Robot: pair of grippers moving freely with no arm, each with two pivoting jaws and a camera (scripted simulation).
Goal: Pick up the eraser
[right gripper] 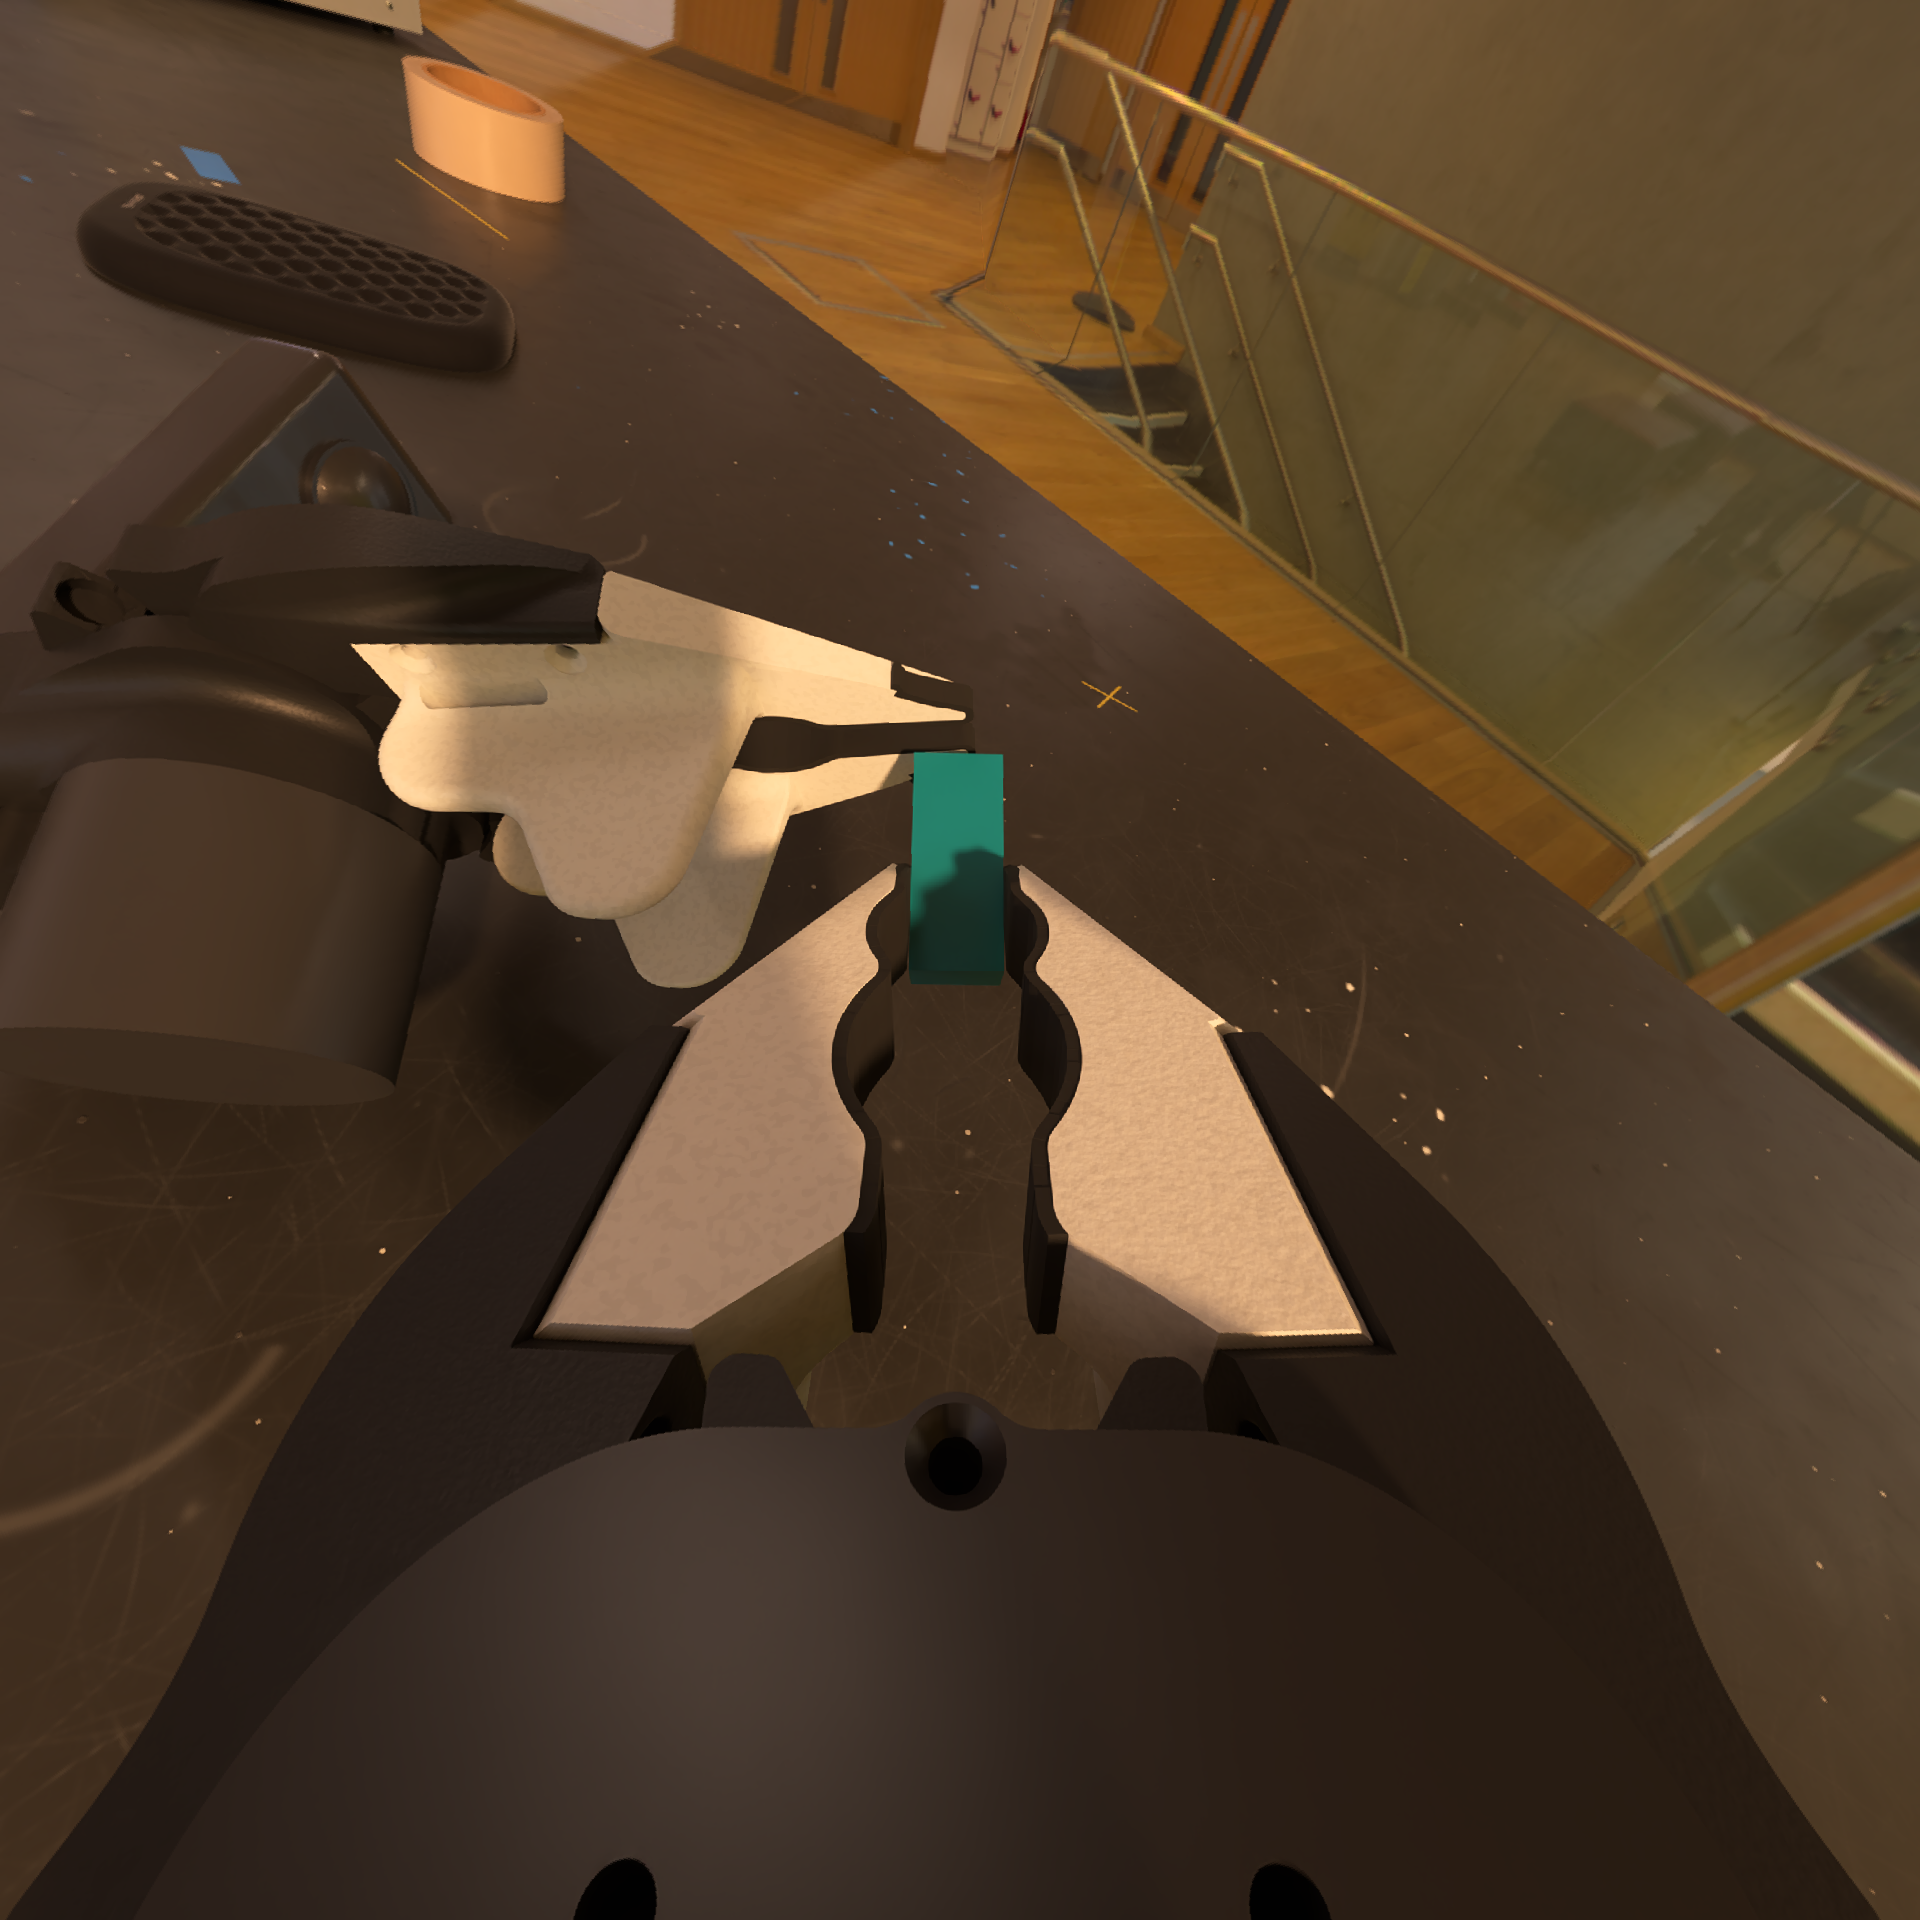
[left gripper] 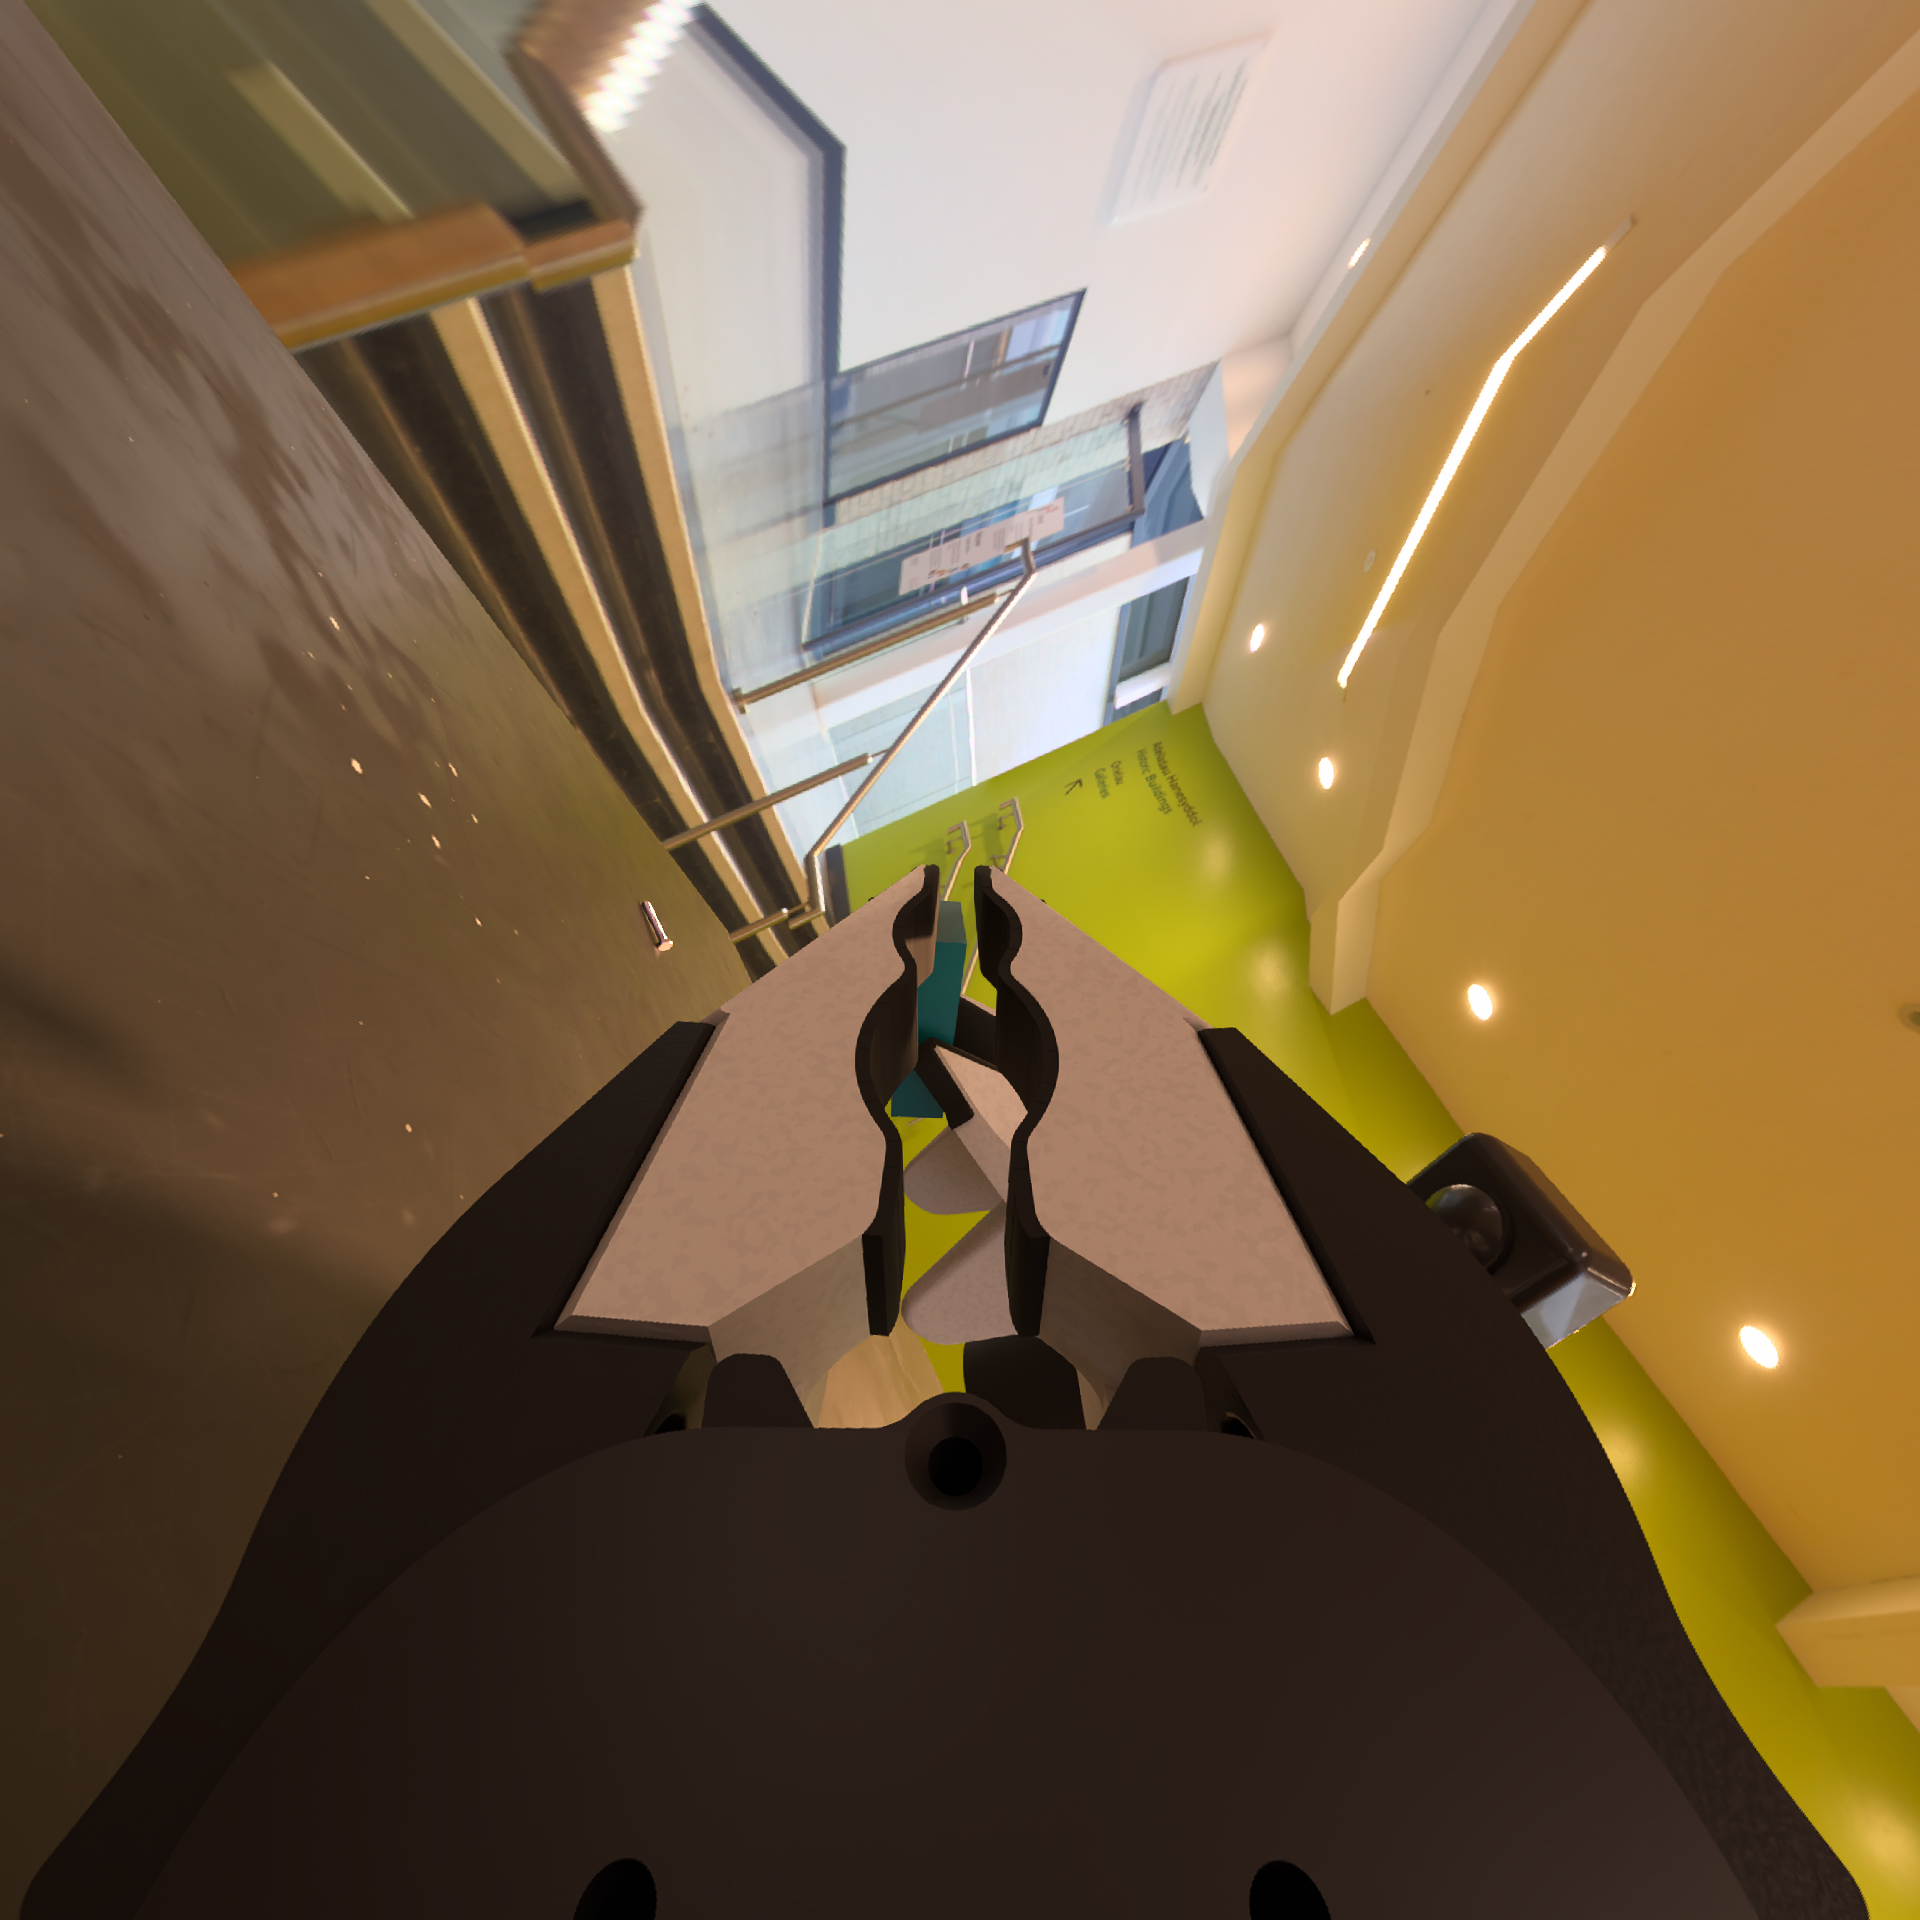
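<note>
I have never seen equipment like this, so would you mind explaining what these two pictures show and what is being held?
Each picture comes from a camera mounted on a two-finger gripper, looking forward along its fingers, so the dark body and pale fingers at the bottom belong to that camera's own gripper.

In the right wrist view, the right gripper pinches a teal block, the eraser, between its fingertips. The left gripper reaches in from the side, with its tips at the eraser's far end.

In the left wrist view the scene looks tilted because that gripper is turned. Its fingers are nearly together, with the eraser showing in the gap.

On the dark table farther back lie a roll of peach tape and a black perforated pad.
</note>
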